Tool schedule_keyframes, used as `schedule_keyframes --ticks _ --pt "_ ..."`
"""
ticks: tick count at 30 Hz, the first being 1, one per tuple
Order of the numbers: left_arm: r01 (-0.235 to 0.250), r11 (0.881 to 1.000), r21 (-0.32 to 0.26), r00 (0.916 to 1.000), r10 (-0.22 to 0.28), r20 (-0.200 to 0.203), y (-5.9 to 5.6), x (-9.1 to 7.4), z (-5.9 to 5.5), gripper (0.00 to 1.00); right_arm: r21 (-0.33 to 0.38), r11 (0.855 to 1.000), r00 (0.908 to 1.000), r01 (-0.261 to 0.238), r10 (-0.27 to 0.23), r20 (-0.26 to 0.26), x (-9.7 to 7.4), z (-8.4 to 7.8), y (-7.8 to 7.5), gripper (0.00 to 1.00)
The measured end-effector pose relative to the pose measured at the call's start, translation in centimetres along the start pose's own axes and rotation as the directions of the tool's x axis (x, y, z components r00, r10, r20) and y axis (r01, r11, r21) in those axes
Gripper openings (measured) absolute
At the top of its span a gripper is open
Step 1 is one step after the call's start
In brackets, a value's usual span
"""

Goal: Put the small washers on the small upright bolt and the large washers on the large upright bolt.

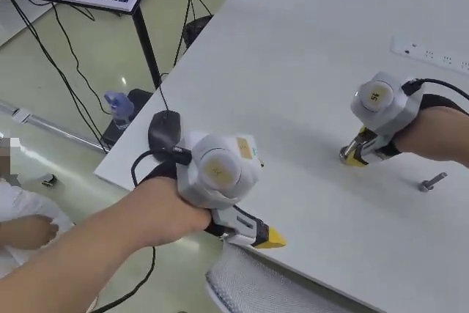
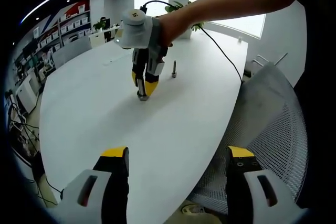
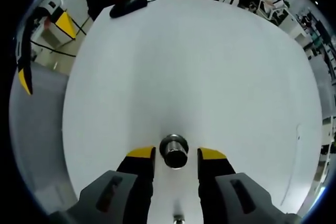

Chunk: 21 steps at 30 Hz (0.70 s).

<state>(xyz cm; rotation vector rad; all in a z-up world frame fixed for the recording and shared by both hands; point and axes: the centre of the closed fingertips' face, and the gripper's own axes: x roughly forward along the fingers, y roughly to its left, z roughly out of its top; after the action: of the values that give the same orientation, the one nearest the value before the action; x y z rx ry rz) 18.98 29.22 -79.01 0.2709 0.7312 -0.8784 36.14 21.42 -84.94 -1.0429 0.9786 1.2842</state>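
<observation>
Right claw point(image 3: 176, 153) half-open astride the large upright bolt point(image 3: 174, 151), pads just clear; left claw point(image 2: 177, 152) wide, empty.

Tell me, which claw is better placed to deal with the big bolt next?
The right claw: its jaws stand either side of the large bolt. The left claw hangs open at the edge of the table, well away.

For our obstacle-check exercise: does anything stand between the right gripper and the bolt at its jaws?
Nothing visible does. The bolt stands upright between the open jaws of the right gripper, with a narrow gap on each side and bare table around it.
</observation>
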Motion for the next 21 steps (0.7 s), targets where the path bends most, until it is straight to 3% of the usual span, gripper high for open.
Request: schedule_keyframes --ticks 7,12,21 --pt "0.000 1.000 0.002 1.0000 0.000 0.004 -0.2 0.1 0.2 0.75 -0.019 1.000 0.9991 0.025 -0.024 0.034 -1.0 0.3 -0.2 0.36" --pt "-0.002 1.000 -0.003 0.9999 0.002 0.010 -0.2 0.3 0.4 0.75 0.007 0.999 0.9951 0.040 -0.040 0.090 -2.2 0.5 -0.5 0.38" --pt "-0.006 1.000 0.013 0.9997 0.006 0.023 -0.2 0.6 1.5 0.77 0.034 0.997 0.9833 0.073 -0.078 0.164 -5.0 -1.4 -1.0 0.41"
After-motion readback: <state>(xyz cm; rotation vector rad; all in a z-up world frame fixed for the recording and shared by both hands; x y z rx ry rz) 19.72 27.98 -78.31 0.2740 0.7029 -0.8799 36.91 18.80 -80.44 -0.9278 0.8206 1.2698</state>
